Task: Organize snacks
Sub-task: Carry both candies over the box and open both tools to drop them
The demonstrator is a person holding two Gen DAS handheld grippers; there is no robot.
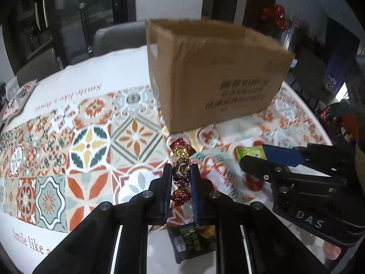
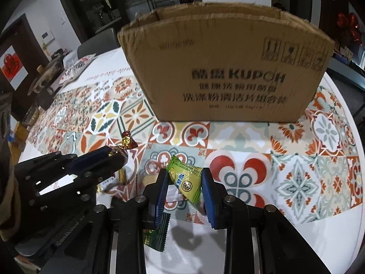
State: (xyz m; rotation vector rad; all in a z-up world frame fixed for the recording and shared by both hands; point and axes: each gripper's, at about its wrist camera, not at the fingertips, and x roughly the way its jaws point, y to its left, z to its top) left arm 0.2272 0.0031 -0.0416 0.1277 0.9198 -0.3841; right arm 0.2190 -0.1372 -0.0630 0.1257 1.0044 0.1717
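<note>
two grippers, one candy each, one box (image 2: 219, 68).

We read "KUPOH" on the box (image 2: 219, 75), with Chinese lines beneath that blur too much for us to make out. The tablecloth (image 1: 29, 242) says "Smile like a", cut off. "DAS" stands on the right gripper (image 1: 251, 159).

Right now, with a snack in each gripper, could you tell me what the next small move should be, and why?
Probably carry the left gripper up and forward over the cardboard box: it is shut on the foil-wrapped candy, and the box stands open-topped just ahead. The right gripper holds the green packet.
</note>
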